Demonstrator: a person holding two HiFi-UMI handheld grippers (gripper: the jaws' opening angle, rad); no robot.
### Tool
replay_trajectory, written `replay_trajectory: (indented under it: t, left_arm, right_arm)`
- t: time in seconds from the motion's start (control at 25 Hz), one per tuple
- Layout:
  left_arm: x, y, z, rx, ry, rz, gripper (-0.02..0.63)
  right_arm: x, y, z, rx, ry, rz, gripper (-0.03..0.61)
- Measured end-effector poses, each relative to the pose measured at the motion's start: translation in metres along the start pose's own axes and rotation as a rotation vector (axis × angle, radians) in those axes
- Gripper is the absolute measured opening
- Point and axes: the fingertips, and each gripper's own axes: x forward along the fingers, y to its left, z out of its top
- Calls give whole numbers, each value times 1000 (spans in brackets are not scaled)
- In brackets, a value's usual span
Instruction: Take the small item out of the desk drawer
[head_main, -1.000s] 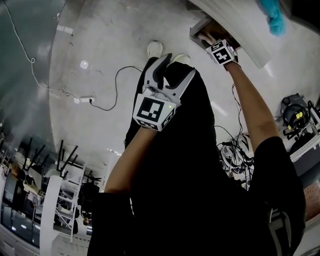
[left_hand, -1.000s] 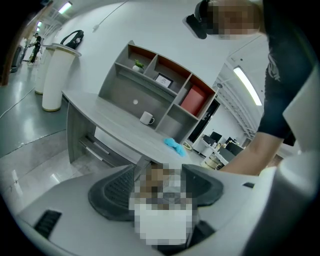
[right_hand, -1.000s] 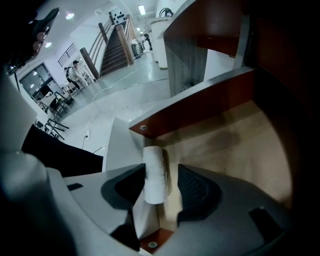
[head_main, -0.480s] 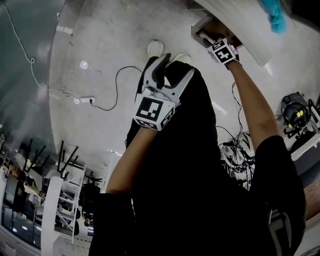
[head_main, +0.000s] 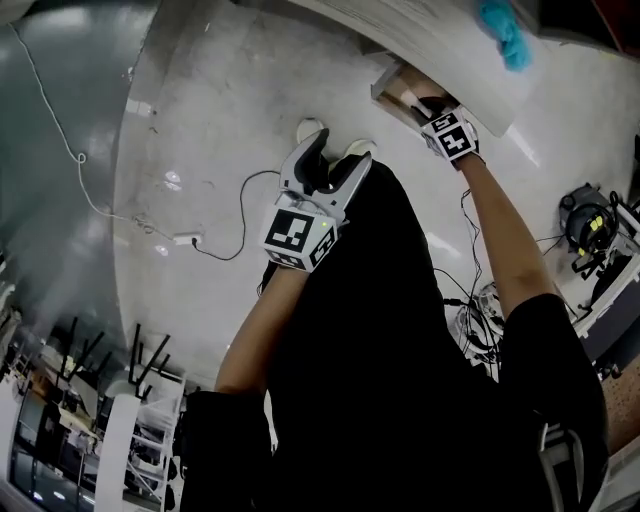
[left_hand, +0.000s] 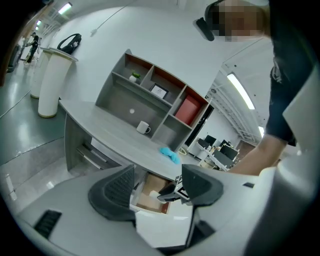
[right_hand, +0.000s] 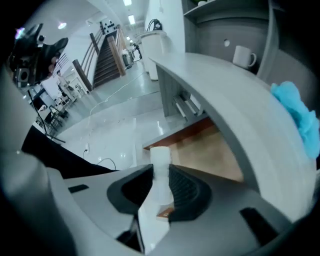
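My right hand-held gripper (right_hand: 161, 181) is clamped on the small white item (right_hand: 160, 159) at the open drawer (right_hand: 202, 150); left hand-held gripper (left_hand: 157, 181) open, empty

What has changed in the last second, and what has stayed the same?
The right gripper closed on the white item at the drawer. The left gripper stayed open and empty, and the drawer stayed open.

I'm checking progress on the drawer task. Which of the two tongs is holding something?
The right tongs, shut on a small white item at the open drawer; the left tongs stand open and empty.
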Motion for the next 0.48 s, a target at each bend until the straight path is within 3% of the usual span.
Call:
replay_trajectory:
  t: [0.2,0.48]
  left_arm:
    - [-26,-2,31,21,-8,-42,278]
    - [-55,-8,76,68,-23,-101,278]
  right_arm:
    - [-59,13,19,132,-95,-50,100]
    - [-152,41,59,176,-240,-126,100]
